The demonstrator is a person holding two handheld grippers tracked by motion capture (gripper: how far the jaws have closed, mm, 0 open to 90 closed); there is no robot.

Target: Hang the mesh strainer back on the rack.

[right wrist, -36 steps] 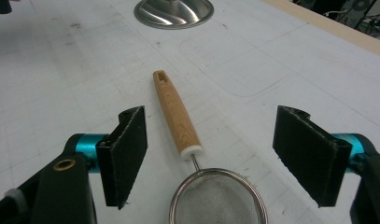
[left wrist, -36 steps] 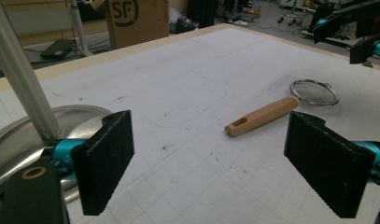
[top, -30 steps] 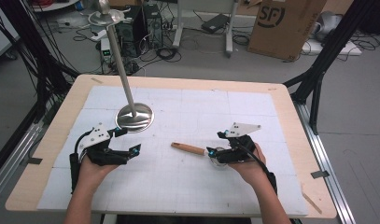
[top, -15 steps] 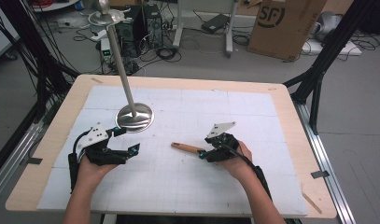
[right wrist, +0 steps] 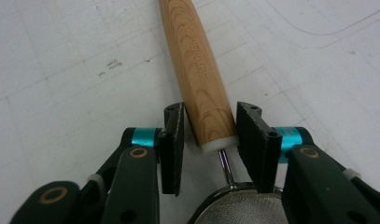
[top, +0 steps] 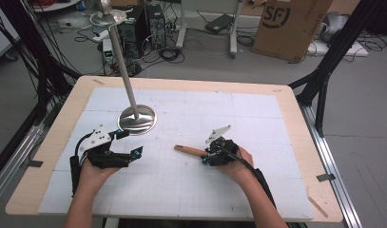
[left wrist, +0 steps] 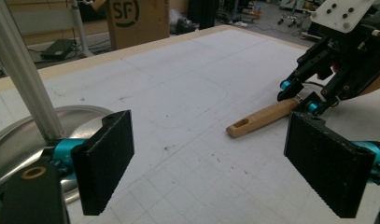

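A strainer lies on the white mat, its wooden handle (top: 188,151) pointing left. In the right gripper view the handle (right wrist: 197,60) runs up from between my jaws, and the steel mesh bowl (right wrist: 234,205) sits just below them. My right gripper (top: 206,156) (right wrist: 208,116) is shut on the handle's near end, both pads against the wood. The left gripper view shows that handle (left wrist: 262,119) and the right gripper (left wrist: 302,93) over it. My left gripper (top: 132,142) (left wrist: 215,163) rests wide open on the mat to the left, holding nothing.
A round steel stand base (top: 136,118) (left wrist: 19,135) with a tall slanted pole (top: 122,61) sits just beyond the left gripper. The mat covers a wooden table (top: 295,114). A cardboard box (top: 288,23) and cables lie on the floor behind.
My right gripper has slid left along the strainer, from over the bowl to the handle's near end, and its jaws have closed around the wood. The left gripper has stayed put.
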